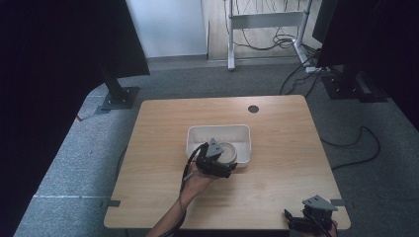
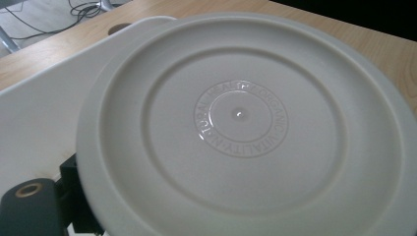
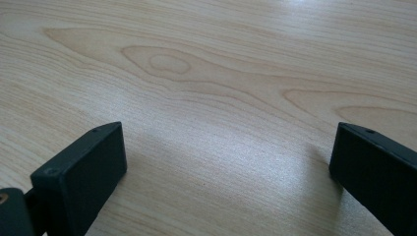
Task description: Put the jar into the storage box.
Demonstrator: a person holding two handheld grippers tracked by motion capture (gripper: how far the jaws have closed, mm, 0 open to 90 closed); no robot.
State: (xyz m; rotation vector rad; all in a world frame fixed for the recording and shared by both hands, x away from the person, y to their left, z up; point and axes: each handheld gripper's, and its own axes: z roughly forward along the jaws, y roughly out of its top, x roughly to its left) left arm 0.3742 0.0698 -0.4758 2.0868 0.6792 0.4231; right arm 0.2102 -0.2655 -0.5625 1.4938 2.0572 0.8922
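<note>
Near the middle of the wooden table [image 1: 276,187], a white rectangular bin [image 1: 197,136] sits with bare wood on every side of it, well clear of all four table edges. At the bin's near rim the left gripper [image 1: 228,165], held in a hand [image 1: 195,183] whose forearm comes up from the table's near edge, meets a round white plate [image 1: 228,150] that lies in the near part of the bin, toward its right wall. From the left gripper view the plate [image 2: 241,128] shows its underside close up, with raised concentric rings and a ring of embossed lettering at the centre; its rim runs past the lower and right borders of that view, and the bin's pale wall [image 2: 39,113] lies behind it to the left. One black jaw shows at the lower left, tucked against the plate's rim, so the left gripper appears to pinch the plate by its edge, though the second jaw is hidden behind the plate. A strip of table top and a round cable hole [image 1: 253,108] lie beyond the bin's far wall. The right gripper [image 1: 312,221] rests at the near right corner of the table, close to both the near edge and the right edge and well apart from the bin. Its own view shows the jaws spread wide over bare wood grain [image 3: 211,123], with nothing between them.
</note>
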